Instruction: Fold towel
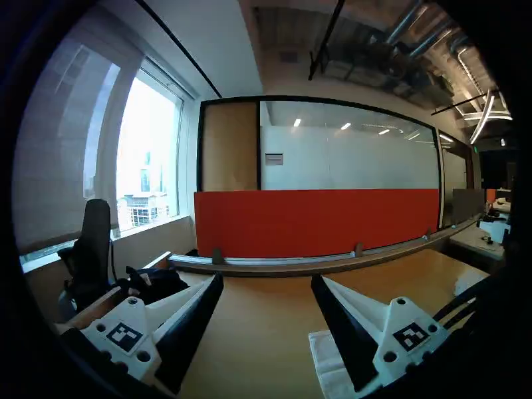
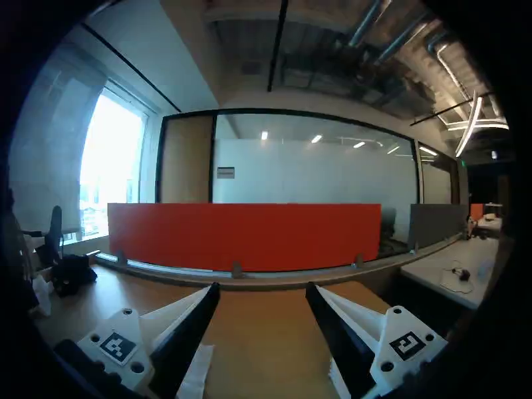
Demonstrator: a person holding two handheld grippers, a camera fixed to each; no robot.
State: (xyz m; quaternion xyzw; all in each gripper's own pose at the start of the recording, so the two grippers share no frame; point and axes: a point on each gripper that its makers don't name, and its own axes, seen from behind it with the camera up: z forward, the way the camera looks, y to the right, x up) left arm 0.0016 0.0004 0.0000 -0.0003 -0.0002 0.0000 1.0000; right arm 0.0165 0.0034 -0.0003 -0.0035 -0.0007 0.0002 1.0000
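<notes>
A white towel point(image 1: 327, 364) lies on the wooden desk point(image 1: 266, 319); in the left gripper view one corner of it shows under the right finger. My left gripper point(image 1: 267, 282) is open above the desk with nothing between its fingers. In the right gripper view, bits of the white towel point(image 2: 198, 369) show low down beside each finger. My right gripper point(image 2: 262, 289) is open too, fingers wide apart over the bare wood point(image 2: 266, 332).
An orange divider panel point(image 1: 312, 219) with a metal rail runs along the desk's far edge. A black office chair point(image 1: 90, 256) and a dark bag point(image 1: 149, 282) stand at the left by the window. A neighbouring white desk point(image 2: 459, 266) lies to the right.
</notes>
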